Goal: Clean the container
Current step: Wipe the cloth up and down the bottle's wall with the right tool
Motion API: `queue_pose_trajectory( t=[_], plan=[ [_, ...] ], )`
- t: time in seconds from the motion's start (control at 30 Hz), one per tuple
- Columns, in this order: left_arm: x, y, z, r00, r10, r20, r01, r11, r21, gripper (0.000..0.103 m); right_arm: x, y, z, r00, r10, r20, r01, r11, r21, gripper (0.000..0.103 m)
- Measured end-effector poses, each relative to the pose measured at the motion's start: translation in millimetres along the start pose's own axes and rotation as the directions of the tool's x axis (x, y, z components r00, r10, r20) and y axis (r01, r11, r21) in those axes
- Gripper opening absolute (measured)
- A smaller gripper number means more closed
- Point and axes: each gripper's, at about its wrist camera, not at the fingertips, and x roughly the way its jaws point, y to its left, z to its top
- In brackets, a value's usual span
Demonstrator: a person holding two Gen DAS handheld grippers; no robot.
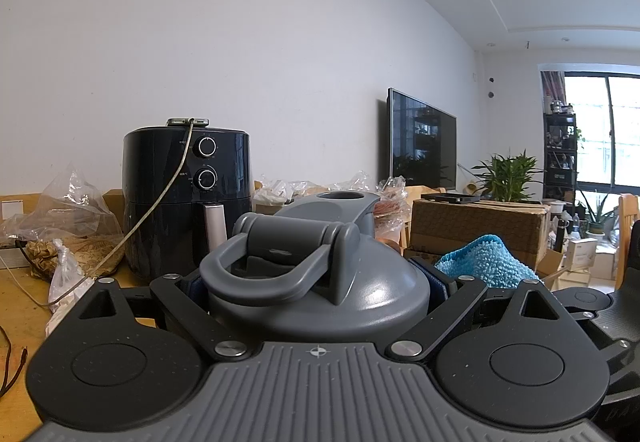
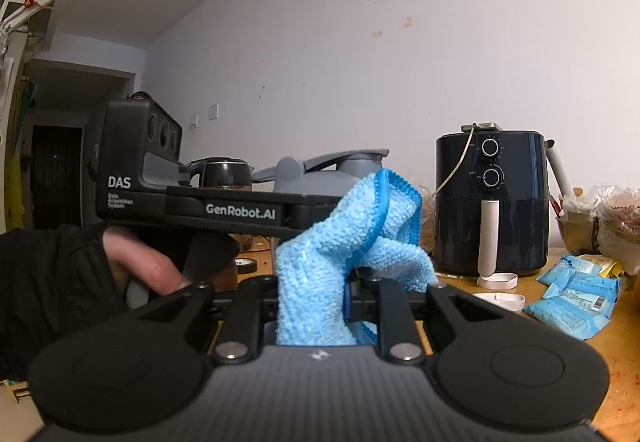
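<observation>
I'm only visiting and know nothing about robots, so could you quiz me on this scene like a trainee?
1. True or false: the right gripper grips a blue cloth.
2. What do the left gripper's jaws hold? A) grey container lid B) kettle C) plant
3. How many dials are on the black air fryer?

Key: 1 true; 2 A, the grey container lid; 3 two.
</observation>
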Motion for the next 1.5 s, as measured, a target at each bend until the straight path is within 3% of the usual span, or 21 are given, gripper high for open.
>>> queue_pose_trajectory(
  t=[0.33, 0.6, 0.83, 1.03, 1.5],
  plan=[
    [-1.1, -0.4, 0.4, 1.000, 0.000, -0.002, 0.000, 1.000, -0.001, 0.095, 3.6, -1.9, -7.2, 0.999, 0.000, -0.048, 0.000, 1.000, 0.001, 0.016],
    [-1.6, -0.2, -0.2, 1.000, 0.001, -0.003, -0.001, 1.000, -0.002, 0.095, 12.1, -5.2, -23.3, 0.990, 0.006, -0.144, -0.005, 1.000, 0.001, 0.015],
    [-1.7, 0.1, -0.4, 1.000, 0.001, -0.003, -0.001, 1.000, -0.002, 0.095, 21.0, -6.8, -39.9, 0.972, 0.006, -0.235, -0.005, 1.000, 0.005, 0.015],
    [-1.6, 0.5, -0.2, 1.000, 0.001, -0.003, -0.001, 1.000, -0.002, 0.095, 29.9, -5.8, -50.3, 0.944, -0.005, -0.330, 0.001, 1.000, -0.012, 0.014],
    [-1.6, 0.9, -0.2, 1.000, 0.002, -0.003, -0.002, 1.000, -0.003, 0.095, 34.7, -7.8, -53.1, 0.938, 0.003, -0.347, -0.002, 1.000, 0.005, 0.014]
  ],
)
